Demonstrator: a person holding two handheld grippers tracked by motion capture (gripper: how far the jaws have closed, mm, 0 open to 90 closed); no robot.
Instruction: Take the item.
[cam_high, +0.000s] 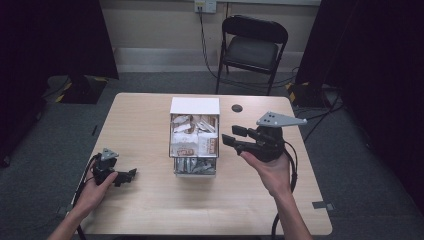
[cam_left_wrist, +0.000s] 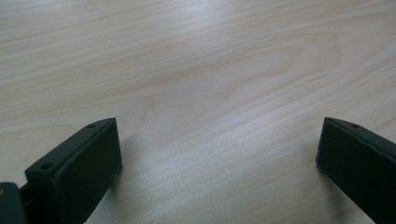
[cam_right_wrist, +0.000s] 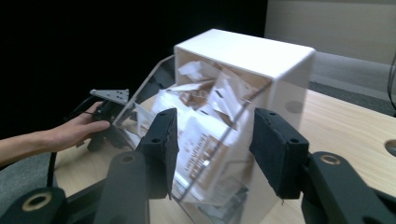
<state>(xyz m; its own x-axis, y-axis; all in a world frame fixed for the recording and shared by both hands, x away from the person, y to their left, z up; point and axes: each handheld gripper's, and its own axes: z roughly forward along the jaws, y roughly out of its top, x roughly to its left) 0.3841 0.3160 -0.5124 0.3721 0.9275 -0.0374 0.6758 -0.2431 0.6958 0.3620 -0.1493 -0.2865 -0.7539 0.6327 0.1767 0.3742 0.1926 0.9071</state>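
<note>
A white dispenser box with a clear sloped front stands at the table's middle, full of paper sachets; more sachets lie in its clear bottom tray. My right gripper hovers just right of the box, jaws open and pointed at it, nothing between them. In the right gripper view the box and its sachets stand right behind the open jaws. My left gripper rests low on the table at the front left, open and empty; in its own view its fingers frame bare wood.
The light wood table has a round cable hole behind the box on the right. A black folding chair stands beyond the far edge. Cables trail on the grey floor at the right.
</note>
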